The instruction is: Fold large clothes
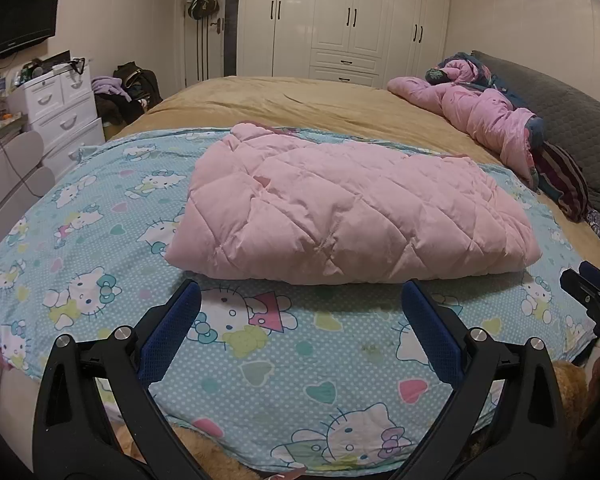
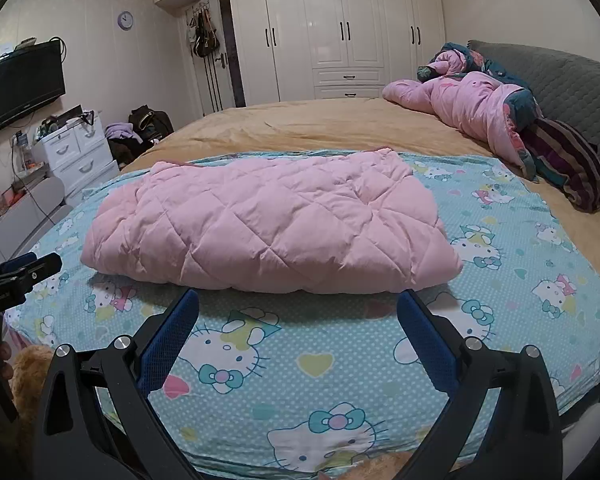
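warm dim indoor light, soft shadows, sharp focus, fisheye bending, dark corners

TV cut by frame edge, dresser clutter indistinct

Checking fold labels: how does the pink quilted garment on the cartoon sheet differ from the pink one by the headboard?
The quilted garment lies folded into a flat, tidy block on the cartoon sheet; the far garment is crumpled in a heap by the grey headboard. The near one shows plain pink only; the far one exposes dark floral lining. Both are pink and padded.

Matt quilted cloth jacket
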The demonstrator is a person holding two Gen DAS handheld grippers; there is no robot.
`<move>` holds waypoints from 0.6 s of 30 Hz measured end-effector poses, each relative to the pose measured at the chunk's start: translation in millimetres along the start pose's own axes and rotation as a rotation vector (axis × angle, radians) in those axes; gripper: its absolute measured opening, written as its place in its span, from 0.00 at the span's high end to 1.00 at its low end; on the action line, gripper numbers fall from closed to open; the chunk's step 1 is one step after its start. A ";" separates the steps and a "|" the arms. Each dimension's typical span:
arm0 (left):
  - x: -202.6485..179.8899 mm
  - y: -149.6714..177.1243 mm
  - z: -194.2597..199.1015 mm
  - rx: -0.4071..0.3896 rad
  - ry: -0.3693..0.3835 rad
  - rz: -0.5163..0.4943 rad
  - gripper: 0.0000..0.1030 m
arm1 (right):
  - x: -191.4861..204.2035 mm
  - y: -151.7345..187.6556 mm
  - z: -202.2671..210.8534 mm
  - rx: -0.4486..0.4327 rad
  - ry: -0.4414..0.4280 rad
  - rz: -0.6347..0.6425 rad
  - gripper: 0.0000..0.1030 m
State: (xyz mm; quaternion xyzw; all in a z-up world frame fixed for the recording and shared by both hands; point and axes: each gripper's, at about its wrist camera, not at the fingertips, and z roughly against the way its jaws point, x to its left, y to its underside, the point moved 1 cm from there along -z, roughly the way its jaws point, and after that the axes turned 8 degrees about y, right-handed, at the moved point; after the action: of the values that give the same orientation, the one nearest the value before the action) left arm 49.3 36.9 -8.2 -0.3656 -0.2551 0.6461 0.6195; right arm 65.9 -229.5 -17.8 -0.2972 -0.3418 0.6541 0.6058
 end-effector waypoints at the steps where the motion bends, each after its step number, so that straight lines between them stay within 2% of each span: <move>1: 0.1 0.1 0.0 0.001 0.000 0.000 0.09 | 0.4 0.2 0.1 -0.001 0.003 0.000 0.04; 18: -1.0 1.1 -0.7 0.006 -0.005 -0.007 0.09 | 1.1 0.4 -0.3 -0.001 0.000 0.005 0.04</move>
State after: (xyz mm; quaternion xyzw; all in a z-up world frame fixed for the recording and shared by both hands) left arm 49.1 35.8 -9.3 -0.3613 -0.2558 0.6456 0.6223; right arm 65.8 -228.3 -18.3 -0.2982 -0.3416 0.6554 0.6040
